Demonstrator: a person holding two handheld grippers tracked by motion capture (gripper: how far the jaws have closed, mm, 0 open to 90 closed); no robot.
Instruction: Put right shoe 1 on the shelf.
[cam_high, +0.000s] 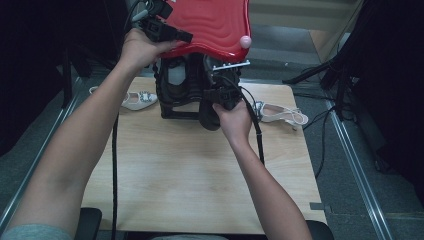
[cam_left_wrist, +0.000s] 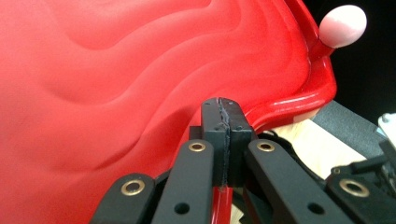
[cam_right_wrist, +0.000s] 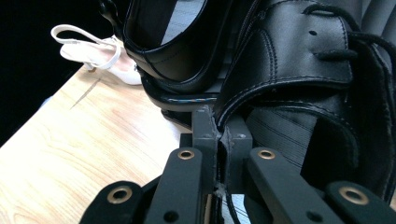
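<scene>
Left tool (cam_left_wrist: 223, 122) pinching red lid (cam_high: 210, 22) rim, 12 o'clock; right tool (cam_right_wrist: 219, 133) pinching black shoe (cam_right_wrist: 299, 70) edge over surface (cam_high: 190, 175).

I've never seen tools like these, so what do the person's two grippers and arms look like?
Both grippers, the left gripper and the right gripper, are matte black, with flat linked bars, brass-coloured rivets and square jaw pads. A black cable trails from each. The forearms are bare; a grey-green sleeve shows.

Looked down and forward over the bench (cam_high: 200, 170) from above; rode close behind each tool, one against the red lid (cam_left_wrist: 116, 84), shared with the overhead view.
</scene>
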